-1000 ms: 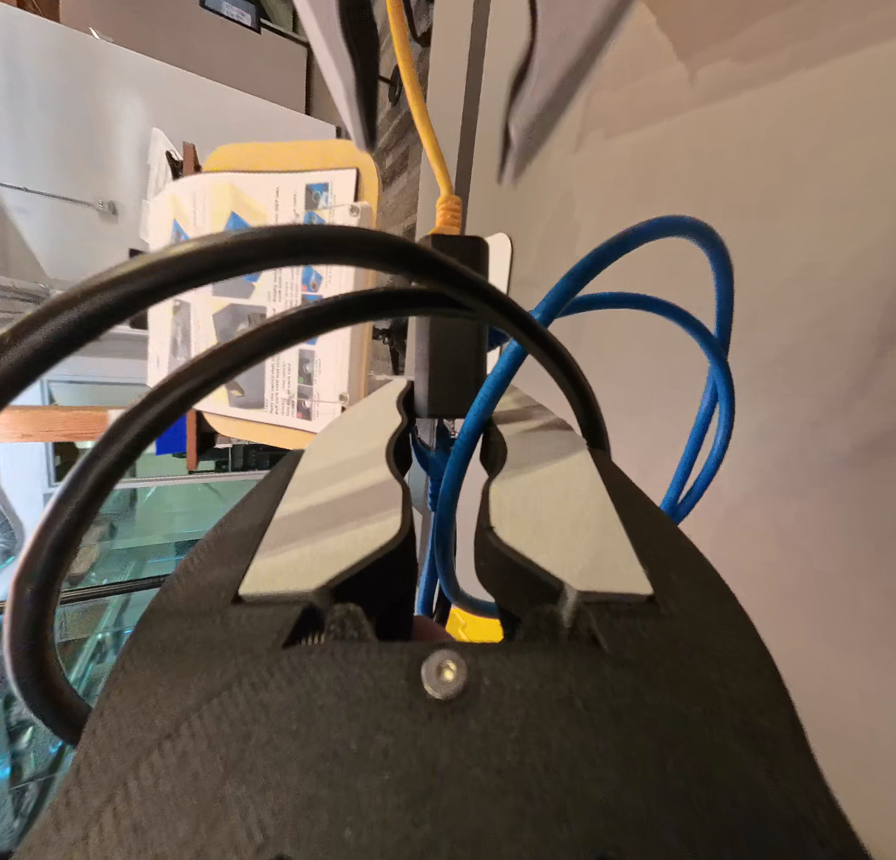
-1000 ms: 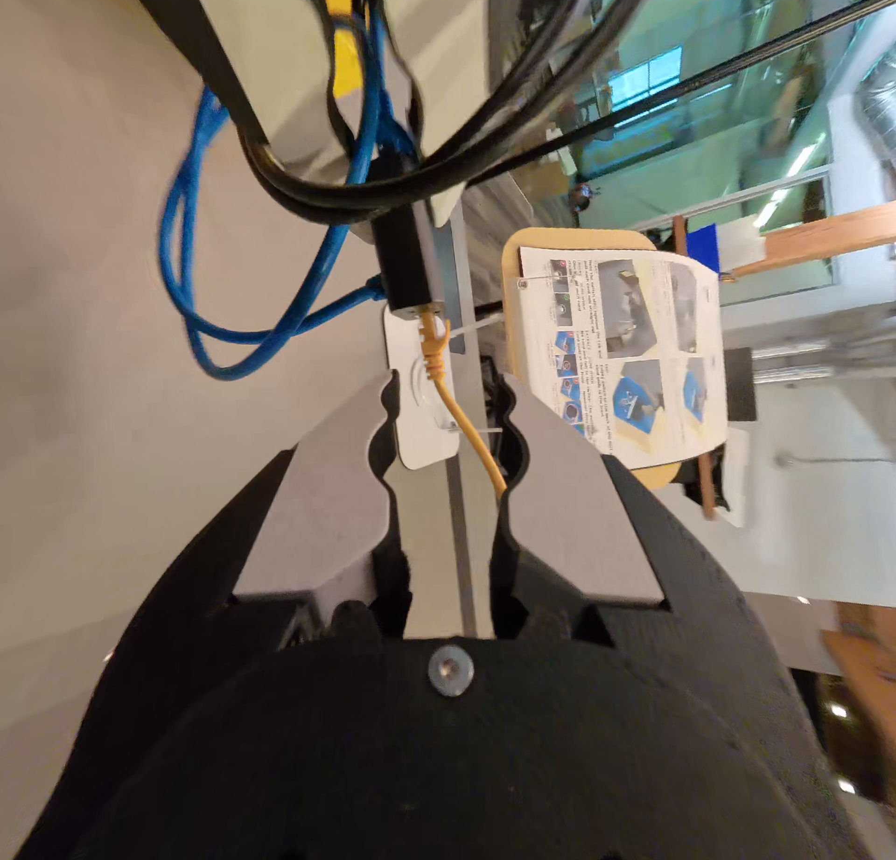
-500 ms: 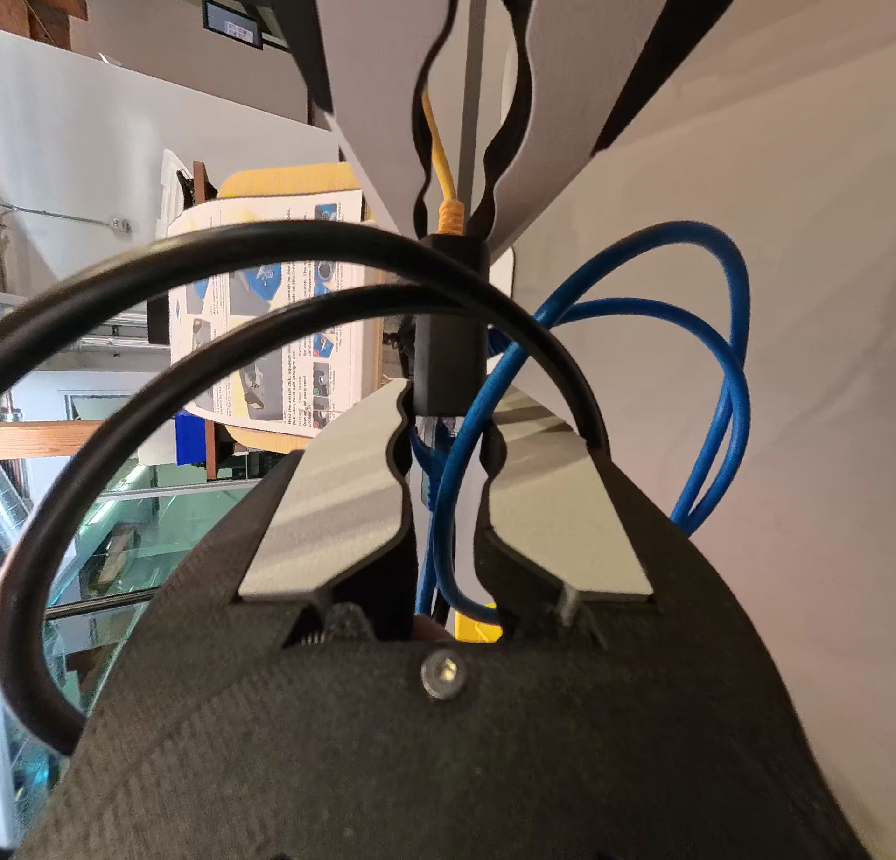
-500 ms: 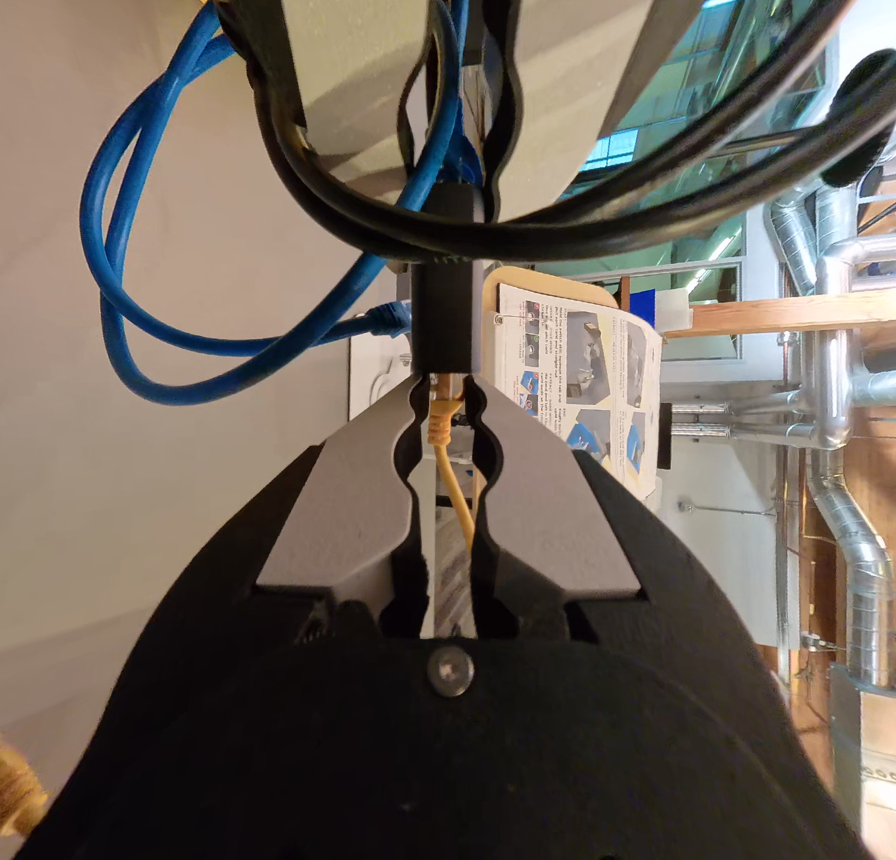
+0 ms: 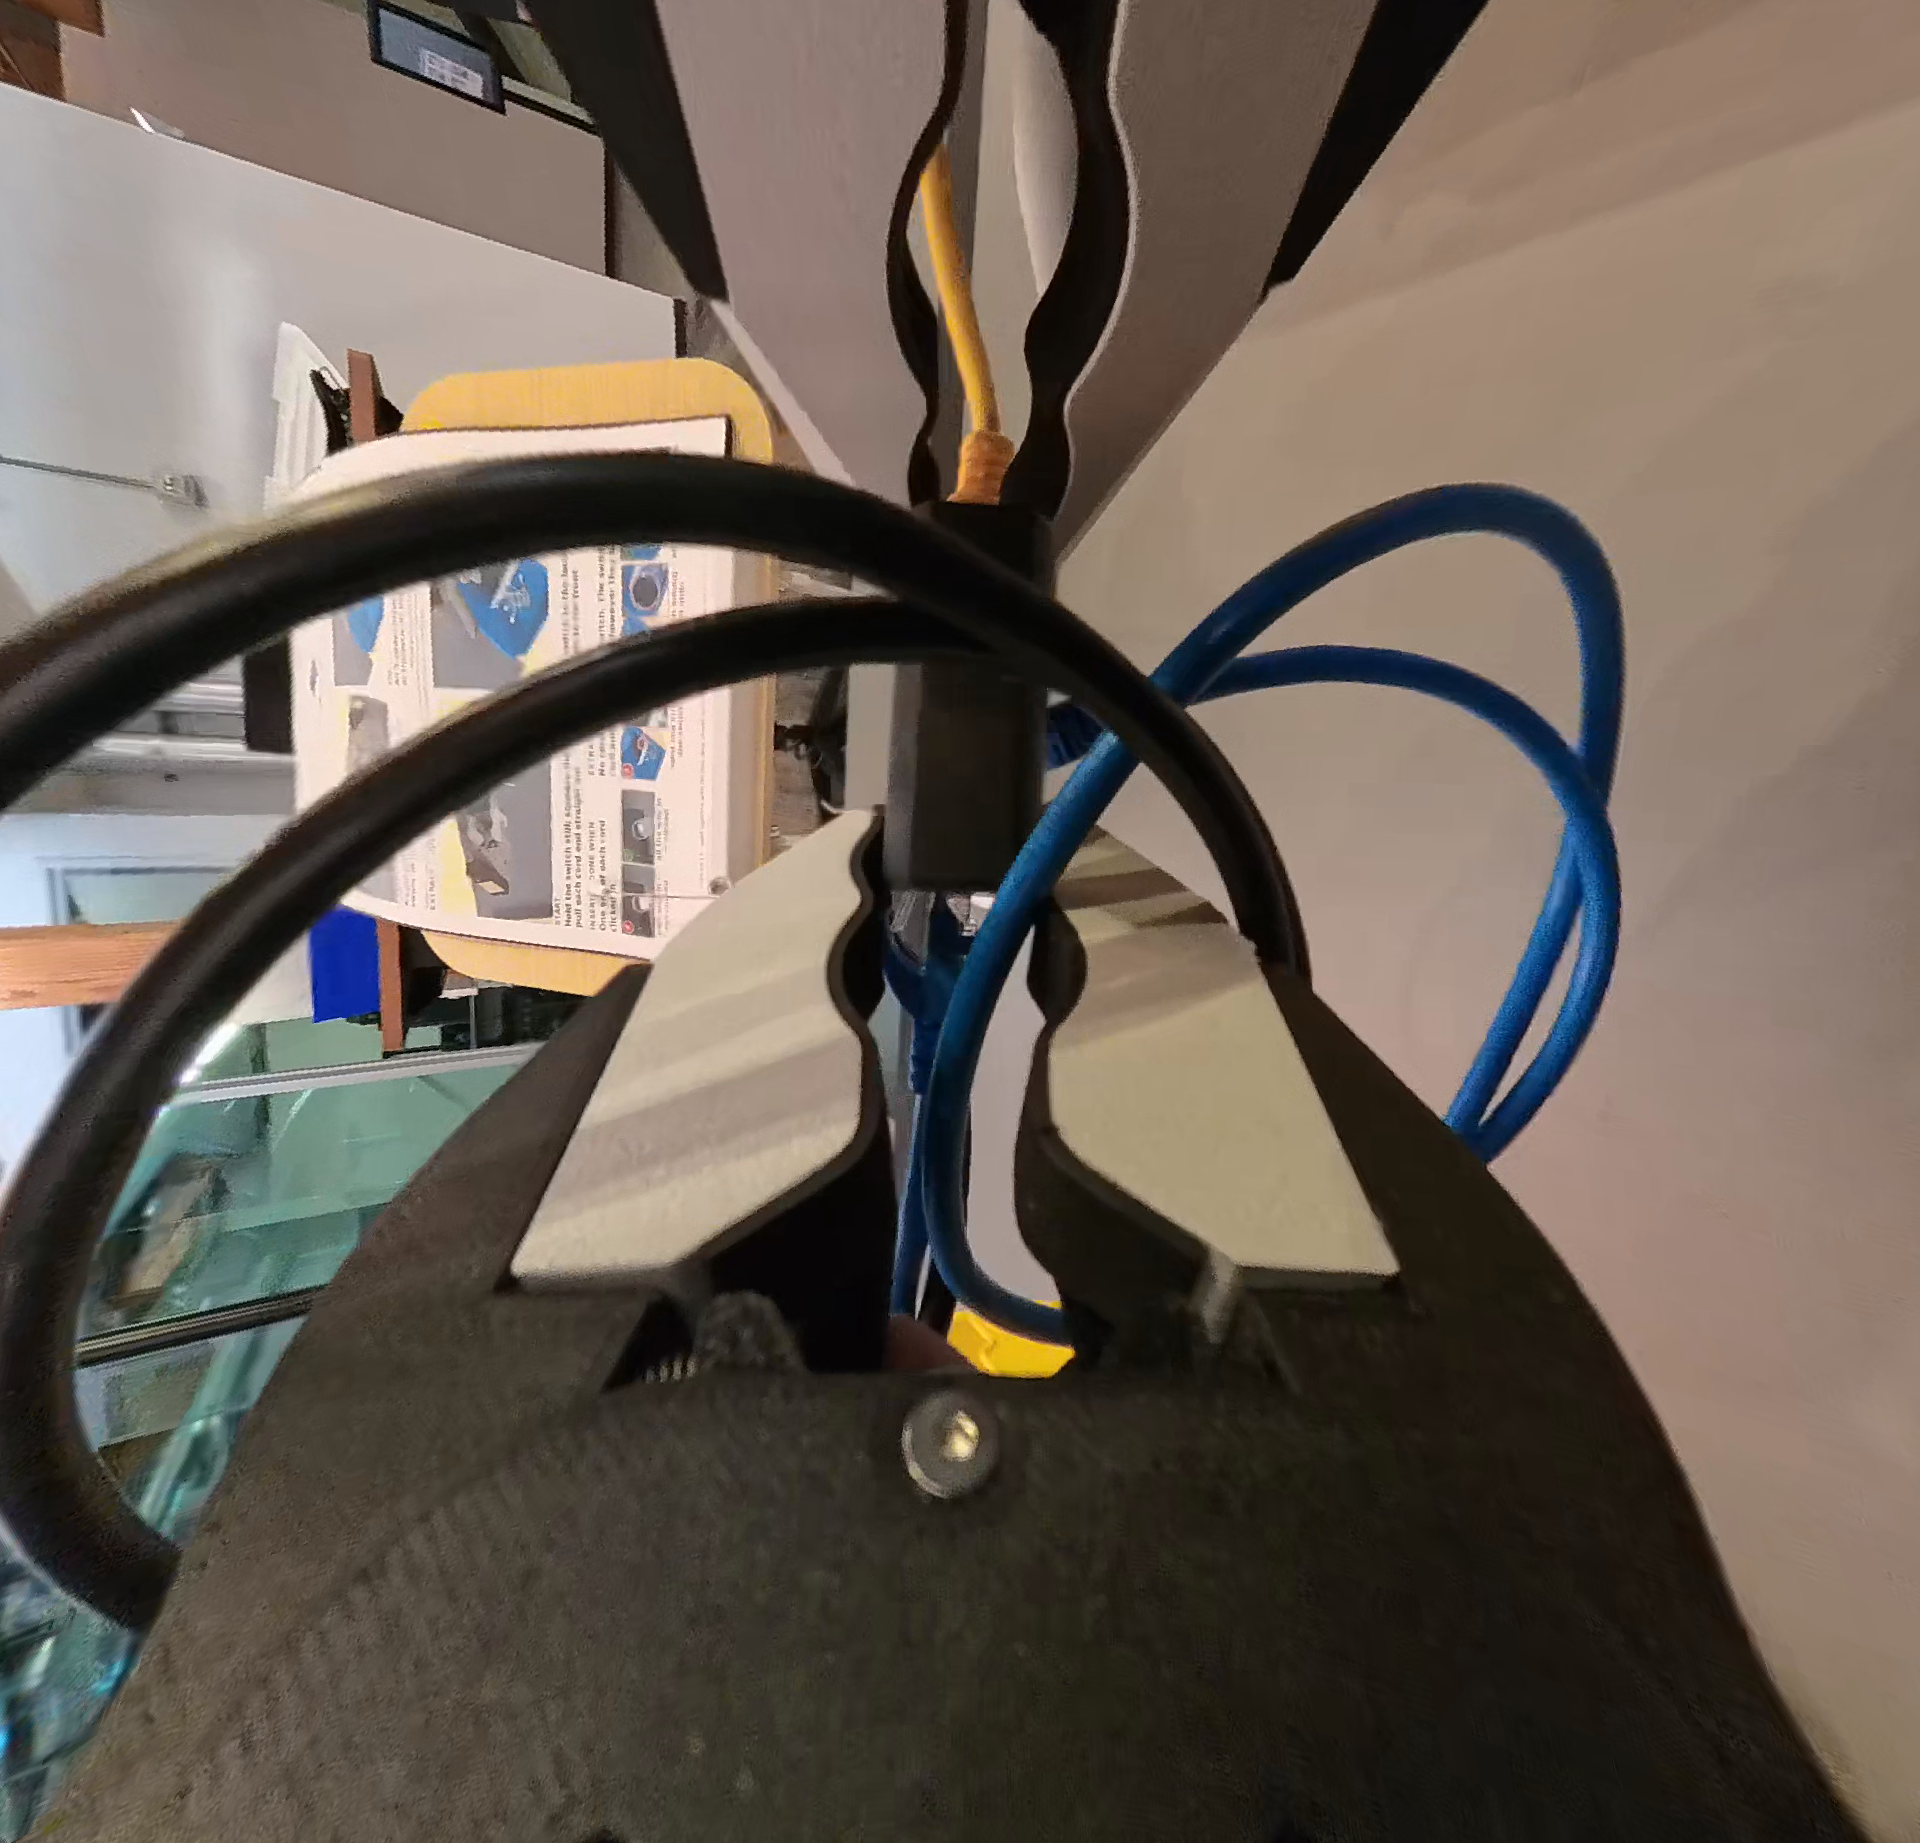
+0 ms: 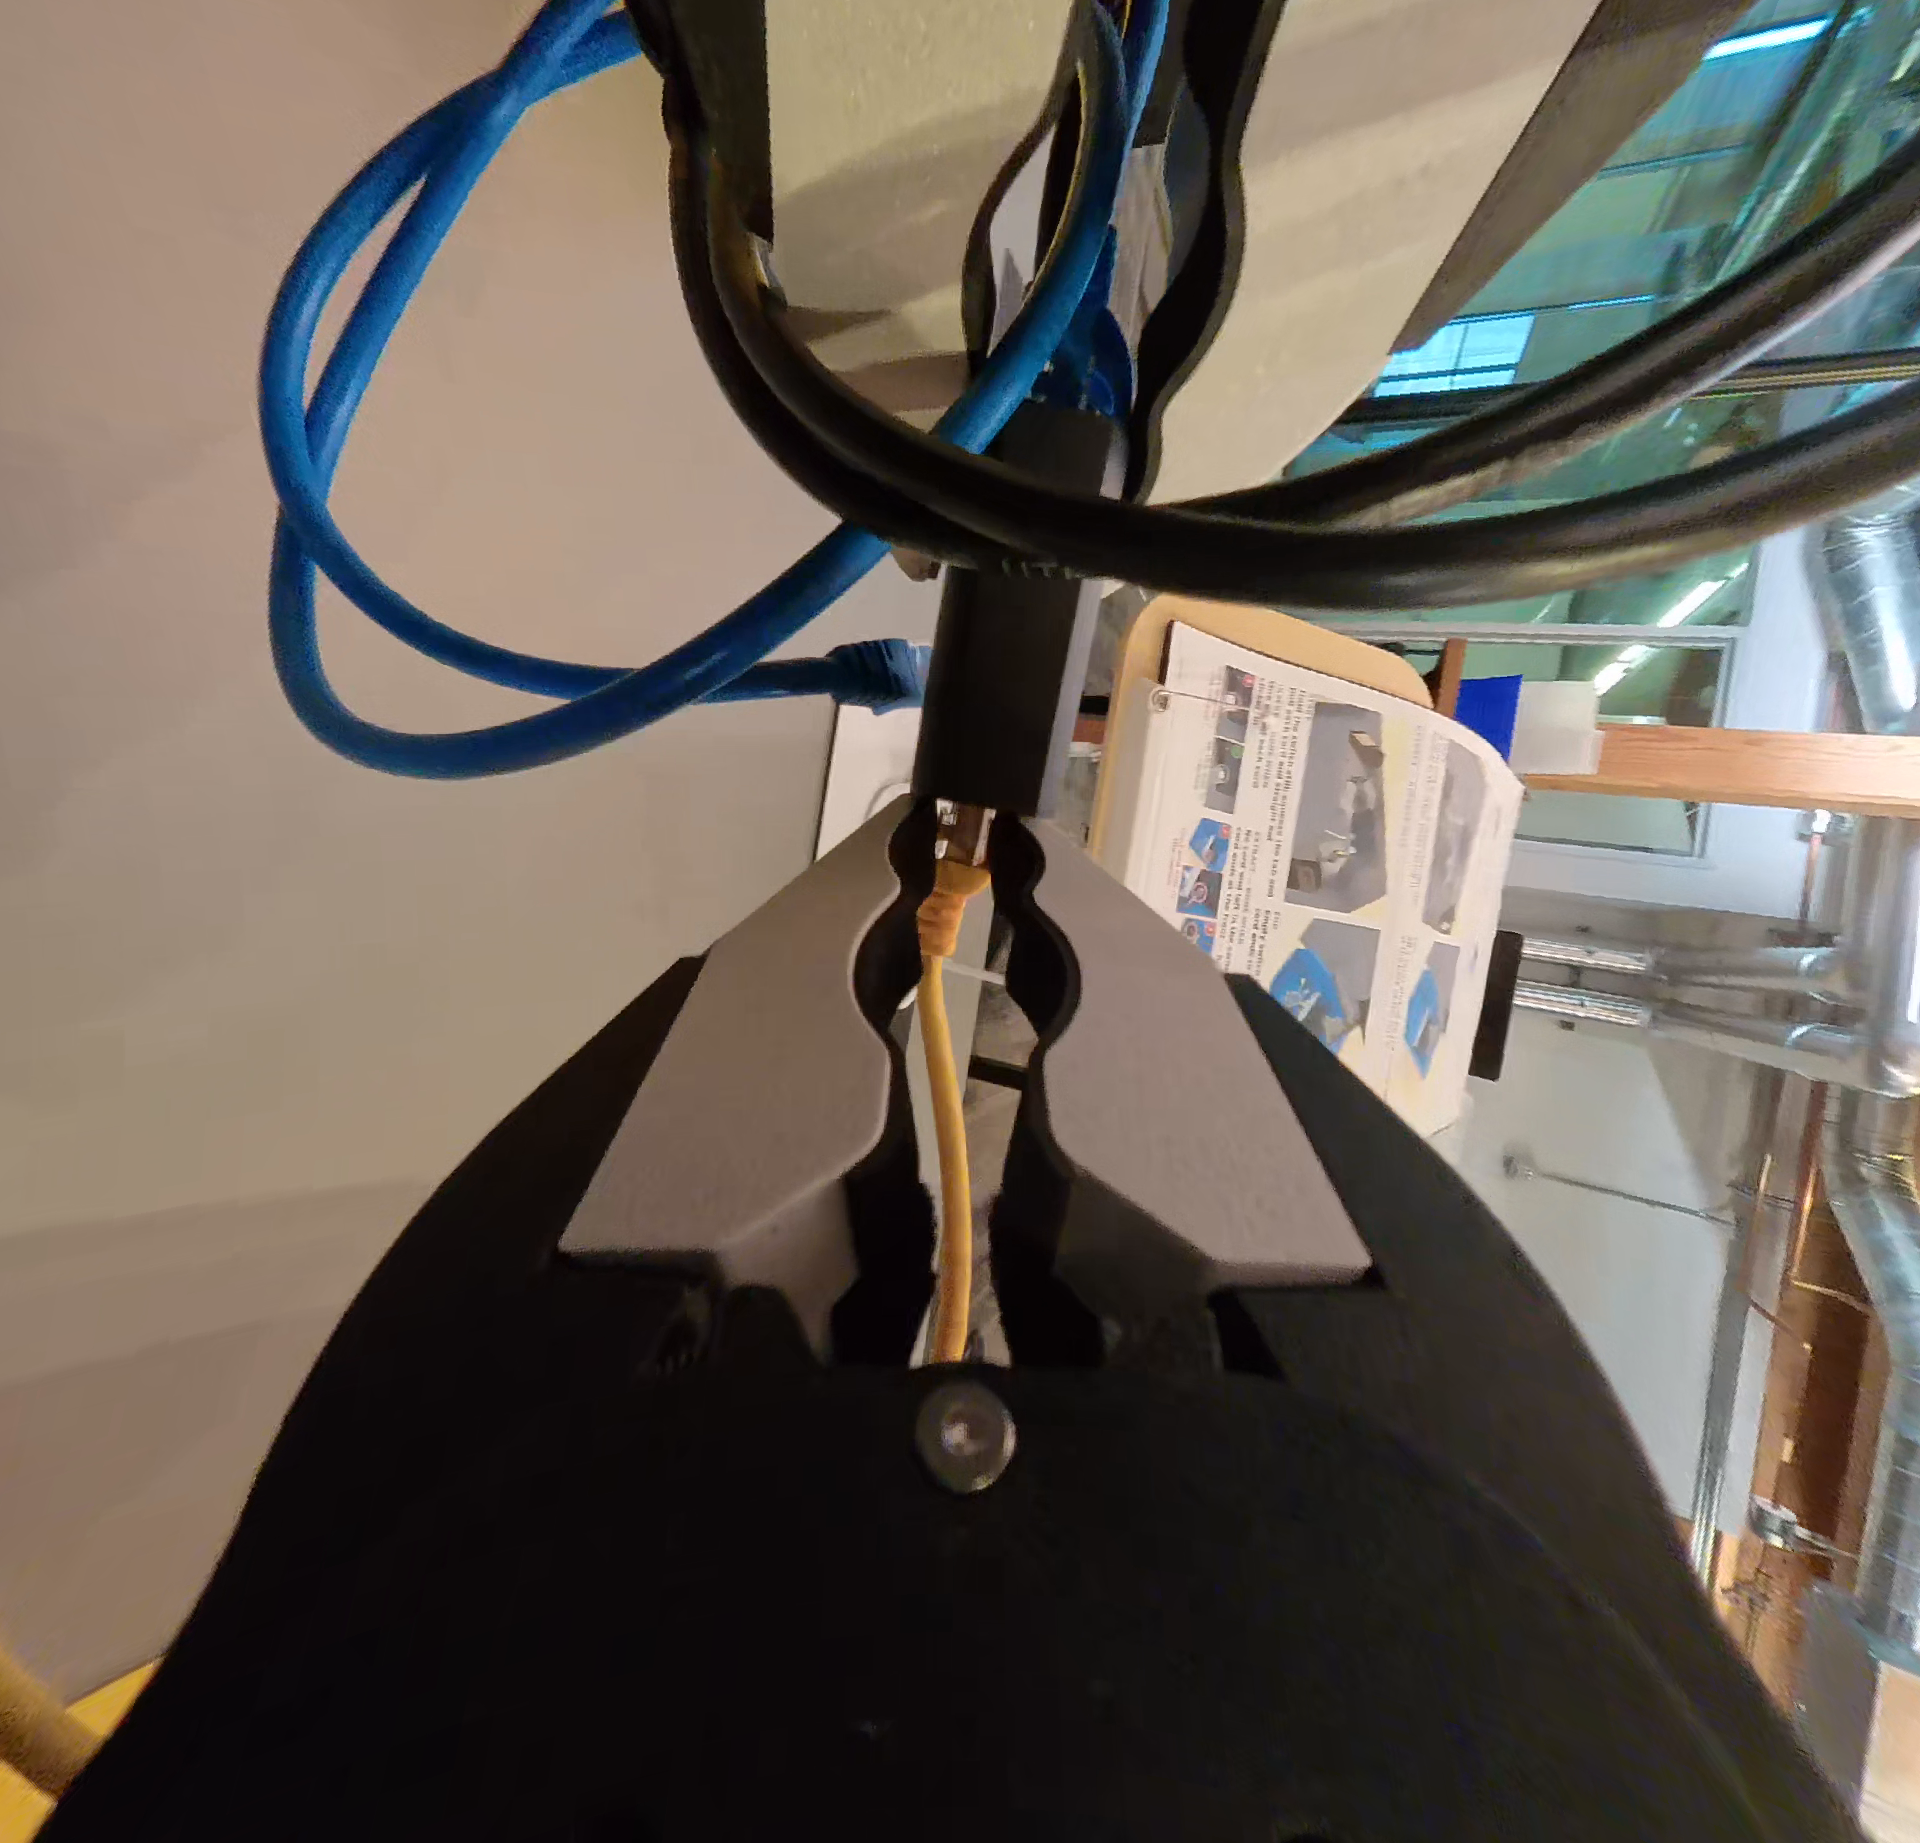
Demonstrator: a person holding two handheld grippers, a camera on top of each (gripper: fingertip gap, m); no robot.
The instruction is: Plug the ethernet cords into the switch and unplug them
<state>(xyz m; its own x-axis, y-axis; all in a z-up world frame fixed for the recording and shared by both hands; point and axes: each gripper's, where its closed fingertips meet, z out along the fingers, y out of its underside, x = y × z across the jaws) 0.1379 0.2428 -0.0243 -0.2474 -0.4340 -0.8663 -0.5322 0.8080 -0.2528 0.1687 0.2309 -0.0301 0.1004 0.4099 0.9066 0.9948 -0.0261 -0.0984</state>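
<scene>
The black switch (image 5: 961, 744) hangs between both grippers. My left gripper (image 5: 956, 874) is shut on its near end. Blue ethernet cords (image 5: 1558, 754) loop out from that end and run between my left fingers. A yellow ethernet cord (image 6: 945, 1066) runs between my right fingers to the switch (image 6: 997, 702). My right gripper (image 6: 961, 827) is shut on the yellow plug right at the switch's port. In the left wrist view the right gripper (image 5: 982, 489) comes in from above around the yellow cord (image 5: 961, 266). The left gripper (image 6: 1060, 411) shows at the top of the right wrist view.
A thick black cable (image 5: 312, 588) arcs across both views in front of the switch. An instruction sheet on a wooden board (image 6: 1330, 837) stands behind. A beige table surface (image 5: 1610, 1066) lies on one side. Metal pipes (image 6: 1849, 962) and glass panels are far off. The tips of both grippers are at nearly the same place.
My right gripper moved up along the yellow cord to the switch and closed its fingers on the plug. My left gripper kept holding the switch in place.
</scene>
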